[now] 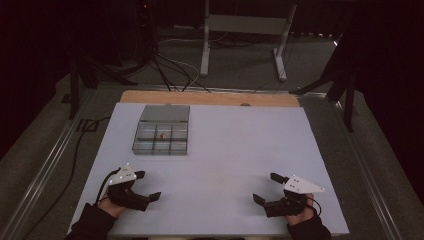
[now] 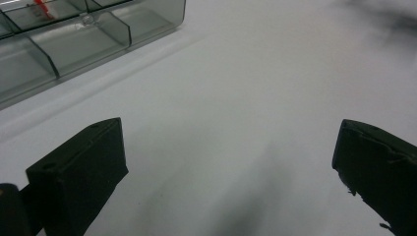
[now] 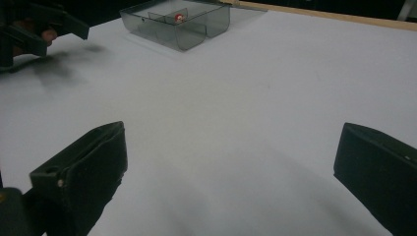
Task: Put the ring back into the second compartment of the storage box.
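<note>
High view — left gripper [image 1: 148, 185], right gripper [image 1: 265, 187]: jaws apart, empty, resting near edge. Step: start. Next — reach for compartment box [image 1: 162, 135].

Pretty dim room overall, everything past the table [image 1: 225, 150] goes nearly black, only the white top catches light from above. High view is soft and grainy. Both gripper views are sharper up close, with soft smudgy shadows on the surface, and the clear box [image 2: 74, 39] near the far edge picks up faint glare.
</note>
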